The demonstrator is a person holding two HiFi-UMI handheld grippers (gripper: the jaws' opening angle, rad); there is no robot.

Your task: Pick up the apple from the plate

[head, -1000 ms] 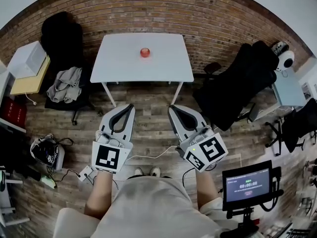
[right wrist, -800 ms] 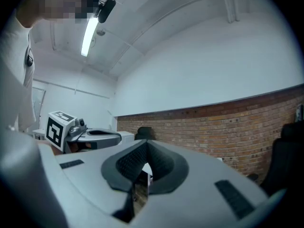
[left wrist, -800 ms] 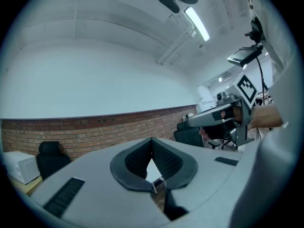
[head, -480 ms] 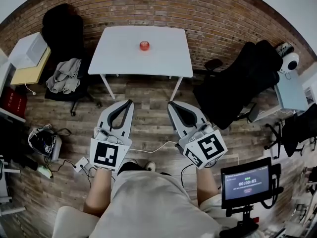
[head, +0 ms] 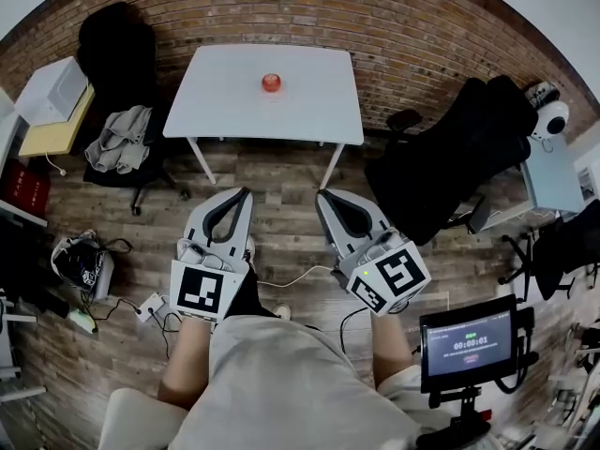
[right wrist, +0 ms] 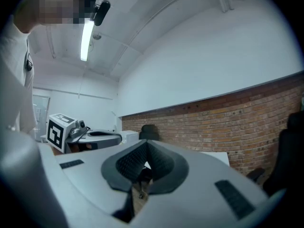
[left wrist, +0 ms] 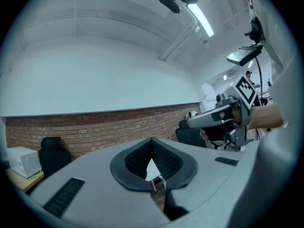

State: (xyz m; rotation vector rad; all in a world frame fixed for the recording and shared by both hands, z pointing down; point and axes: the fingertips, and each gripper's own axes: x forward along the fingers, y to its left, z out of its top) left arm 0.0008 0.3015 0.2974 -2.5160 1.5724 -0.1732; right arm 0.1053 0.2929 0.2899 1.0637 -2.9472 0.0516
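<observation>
The apple is sitting on the white desk, toward its far edge and a little left of its middle, close to the brick wall running behind. The left claw and the right claw are hanging side by side over the wood floor, well short of the desk and pointing toward it. Each one is pressed together at the tips, and each gripper view is showing the dark pads meeting with only floor and desk seen through the gap behind them. A strip of bare planks is lying between the claws and the desk, and the desk's thin white legs are slanting down at its near side. To the left of the desk a black chair is standing with a grey garment draped over it, and beyond that a white box is resting on a yellowish side table. To the right a bulky black office chair is crowding the near right corner of the desk. A dark bag and loose cables are lying on the floor at the person's left, and a small screen on a stand is glowing at the right.
</observation>
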